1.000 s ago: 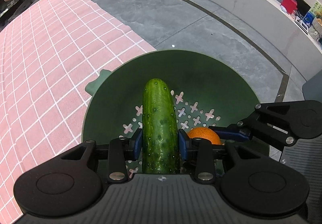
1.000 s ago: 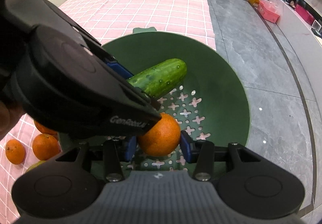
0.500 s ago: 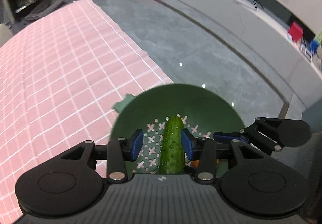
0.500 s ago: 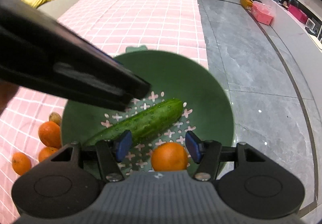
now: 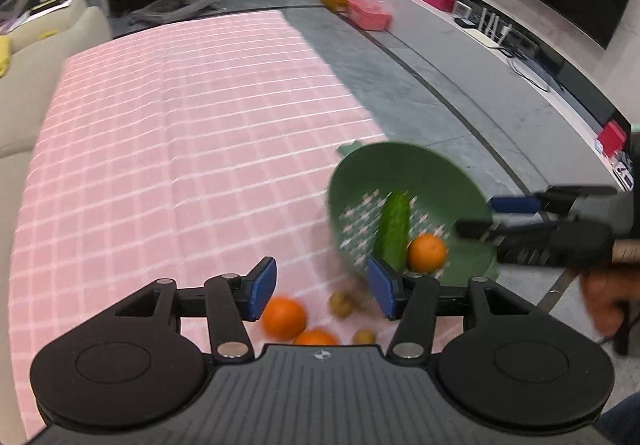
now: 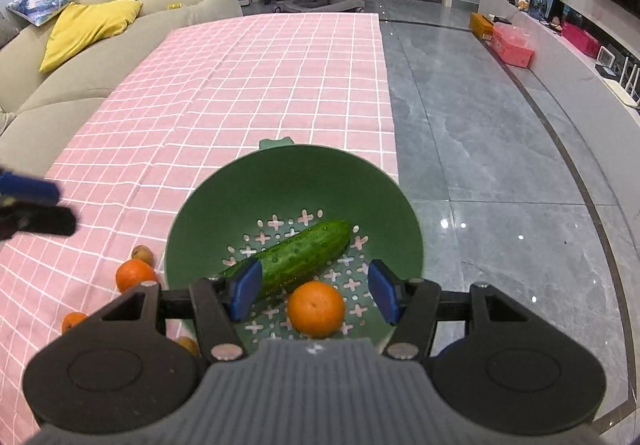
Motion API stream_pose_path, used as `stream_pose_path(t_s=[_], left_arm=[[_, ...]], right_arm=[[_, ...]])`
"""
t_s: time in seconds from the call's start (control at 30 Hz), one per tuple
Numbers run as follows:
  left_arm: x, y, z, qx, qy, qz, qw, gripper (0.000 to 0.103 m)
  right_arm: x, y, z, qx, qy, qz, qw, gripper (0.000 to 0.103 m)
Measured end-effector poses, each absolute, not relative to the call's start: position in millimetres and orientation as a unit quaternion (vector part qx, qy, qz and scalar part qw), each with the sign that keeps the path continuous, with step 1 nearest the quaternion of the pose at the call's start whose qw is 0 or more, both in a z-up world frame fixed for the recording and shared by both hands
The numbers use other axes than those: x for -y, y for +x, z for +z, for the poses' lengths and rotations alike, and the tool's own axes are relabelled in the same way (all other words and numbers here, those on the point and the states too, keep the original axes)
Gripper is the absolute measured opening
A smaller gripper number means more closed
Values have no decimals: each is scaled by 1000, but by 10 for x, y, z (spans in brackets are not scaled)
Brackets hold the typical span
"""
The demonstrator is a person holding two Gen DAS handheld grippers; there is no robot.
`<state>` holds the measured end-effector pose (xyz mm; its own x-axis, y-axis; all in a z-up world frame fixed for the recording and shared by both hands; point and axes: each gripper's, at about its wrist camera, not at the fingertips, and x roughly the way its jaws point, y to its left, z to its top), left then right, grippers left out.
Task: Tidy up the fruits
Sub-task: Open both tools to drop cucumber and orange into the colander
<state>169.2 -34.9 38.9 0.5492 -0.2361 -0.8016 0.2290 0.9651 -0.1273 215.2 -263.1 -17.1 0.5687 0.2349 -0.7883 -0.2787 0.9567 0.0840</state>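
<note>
We see the cucumber (image 6: 298,257) and an orange (image 6: 316,309) lying in the green bowl (image 6: 396,205). Our left gripper (image 5: 322,287) is opening and holds nothing. Our right gripper (image 6: 312,291), half open and empty, hangs above the bowl's 6 o'clock side.

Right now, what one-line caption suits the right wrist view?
Open right gripper above a green perforated plastic bowl holding a bumpy green cucumber and round orange.

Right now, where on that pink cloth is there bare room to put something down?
Bare: the whole pink checked cloth from the green colander back to its far edge, between the sofa and the grey floor. Crowded: the near patch left of the colander, with loose oranges and small brown fruits.
</note>
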Motion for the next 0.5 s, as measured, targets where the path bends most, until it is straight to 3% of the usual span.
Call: stream_pose_path(t_s=[0.5], left_arm=[[-173, 903, -145, -467, -59, -93, 877, 65]], right_arm=[[2772, 1528, -182, -452, -8, 153, 879, 55]])
